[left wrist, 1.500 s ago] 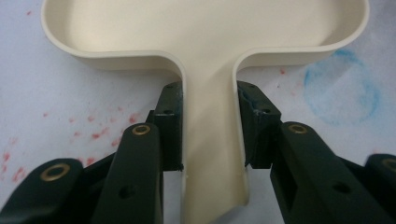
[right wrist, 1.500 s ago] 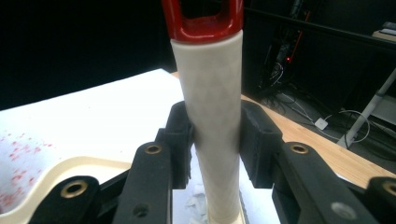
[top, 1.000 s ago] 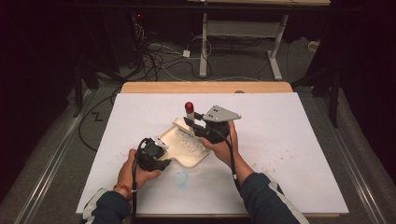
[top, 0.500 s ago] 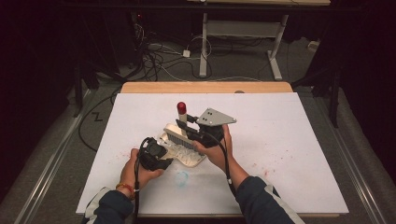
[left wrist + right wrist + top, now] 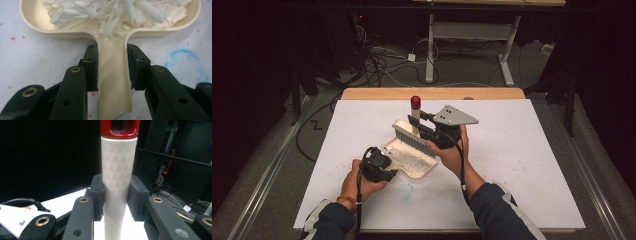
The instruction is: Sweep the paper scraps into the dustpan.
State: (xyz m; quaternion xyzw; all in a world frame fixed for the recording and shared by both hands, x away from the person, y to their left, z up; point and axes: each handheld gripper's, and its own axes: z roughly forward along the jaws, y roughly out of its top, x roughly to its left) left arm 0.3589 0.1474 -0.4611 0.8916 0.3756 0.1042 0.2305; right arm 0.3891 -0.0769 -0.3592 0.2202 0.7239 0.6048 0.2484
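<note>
Your left gripper [image 5: 112, 67] clamps the cream plastic dustpan [image 5: 113, 82] by its handle; your right gripper [image 5: 116, 195] grips the white red-tipped brush [image 5: 118, 175] handle.

The dustpan [image 5: 409, 159] lies on the table [image 5: 532, 165] near its middle, with paper shreds [image 5: 117, 11] in it; its handle [image 5: 113, 82] sits between the left gripper's [image 5: 384, 172] jaws; the brush [image 5: 413, 136] stands upright over the pan's far edge, its handle clamped in the right gripper [image 5: 417, 121] behind.
</note>
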